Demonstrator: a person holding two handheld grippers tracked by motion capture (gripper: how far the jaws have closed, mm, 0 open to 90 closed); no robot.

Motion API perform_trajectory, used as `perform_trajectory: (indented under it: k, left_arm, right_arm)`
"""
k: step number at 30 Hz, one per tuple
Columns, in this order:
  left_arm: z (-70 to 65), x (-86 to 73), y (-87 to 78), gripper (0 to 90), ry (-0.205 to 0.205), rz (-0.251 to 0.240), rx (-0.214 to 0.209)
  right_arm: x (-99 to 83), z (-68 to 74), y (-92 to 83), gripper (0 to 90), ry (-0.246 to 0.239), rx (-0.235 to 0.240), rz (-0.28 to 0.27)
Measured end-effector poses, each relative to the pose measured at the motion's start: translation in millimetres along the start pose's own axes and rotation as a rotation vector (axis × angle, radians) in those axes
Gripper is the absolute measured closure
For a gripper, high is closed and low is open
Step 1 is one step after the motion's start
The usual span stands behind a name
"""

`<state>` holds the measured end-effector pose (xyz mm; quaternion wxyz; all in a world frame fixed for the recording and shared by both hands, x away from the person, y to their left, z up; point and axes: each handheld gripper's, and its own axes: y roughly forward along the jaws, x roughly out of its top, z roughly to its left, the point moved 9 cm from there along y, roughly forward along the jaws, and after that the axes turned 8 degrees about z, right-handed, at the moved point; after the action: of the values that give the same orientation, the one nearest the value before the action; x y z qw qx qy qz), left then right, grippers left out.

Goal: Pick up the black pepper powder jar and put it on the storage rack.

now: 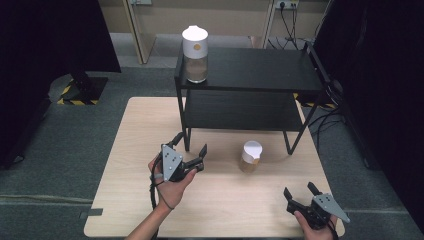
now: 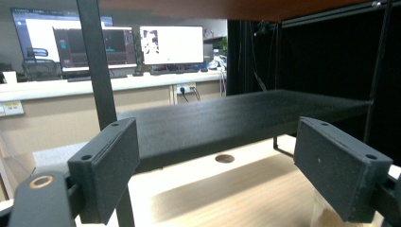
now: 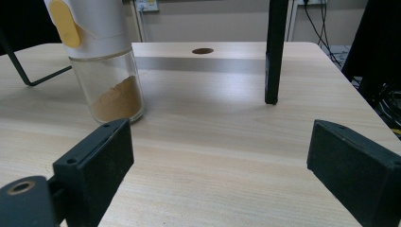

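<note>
Left gripper (image 1: 190, 145) held above wooden table (image 1: 125, 190), jaws wide apart, empty, just beside front left leg of black shelf rack (image 1: 250, 90). Right gripper (image 1: 301, 190) near table's front right corner, jaws spread, empty. Small jar (image 1: 250, 156) of brown powder, white lid, upright on table between grippers. Larger jar (image 1: 195, 47) on rack's top shelf, left end.

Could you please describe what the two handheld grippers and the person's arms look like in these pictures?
Both are black two-jaw tools. The left gripper and right gripper each carry a grey three-cornered plate with small holes on top. The jaws are flat rectangular black blocks with screw holes at the corners. A black cable trails down from the left one beside the forearm. The person's forearms are bare, with no sleeve or glove in view.
</note>
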<state>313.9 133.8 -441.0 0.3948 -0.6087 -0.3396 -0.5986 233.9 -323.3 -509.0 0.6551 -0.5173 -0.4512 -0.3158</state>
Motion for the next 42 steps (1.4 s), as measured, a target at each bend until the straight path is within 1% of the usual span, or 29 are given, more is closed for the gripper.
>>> perform_trajectory:
  k: [5,13,16,18,20,22,24,26,27,32,38,42]
  left_arm:
    - [0.8,-12.6,-2.3,14.7,-0.021,0.029,-0.006]
    - [1.1,-34.7,-4.7,14.6,-0.032,0.083,-0.002]
    - [1.7,-44.2,-6.7,14.5,-0.052,0.105,-0.010]
    - [3.0,-51.4,-8.5,14.5,-0.058,0.125,-0.011]
    - [4.4,-60.8,-10.8,14.4,-0.080,0.142,-0.006]
    - [5.6,-67.0,-10.2,14.4,-0.078,0.161,0.000]
    - [6.8,-70.8,-8.6,14.4,-0.084,0.173,0.003]
    - [6.4,-74.7,-7.4,14.5,-0.089,0.183,0.018]
    - [7.3,-76.4,-6.4,14.5,-0.079,0.192,0.017]
    - [9.0,-83.0,-3.6,14.5,-0.093,0.219,0.017]
    - [10.9,-83.5,-3.7,14.4,-0.105,0.214,0.014]
    - [10.8,-83.1,-3.5,14.3,-0.098,0.219,0.011]
  right_arm:
    - [0.0,0.1,0.0,8.3,-0.001,0.000,0.000]
    - [-0.1,0.1,0.0,8.3,-0.002,-0.001,0.000]
    - [-0.1,0.1,-0.2,8.3,0.002,0.001,-0.001]
    - [0.0,-0.1,0.0,8.2,0.001,0.001,0.000]
    - [0.0,0.2,0.0,8.3,-0.004,0.002,0.000]
    - [-0.3,0.3,-0.2,8.2,-0.006,0.002,-0.001]
    - [-0.3,0.3,-0.2,8.2,-0.006,0.002,-0.002]
    - [-0.2,0.1,-0.1,8.2,-0.005,0.003,-0.001]
    - [-0.2,0.1,-0.1,8.2,-0.005,0.003,-0.001]
    - [0.1,-0.2,0.1,8.2,-0.004,0.004,0.001]
    - [0.0,0.1,0.1,8.2,-0.005,0.005,0.001]
    - [-0.1,0.1,0.0,8.2,-0.005,0.004,0.000]
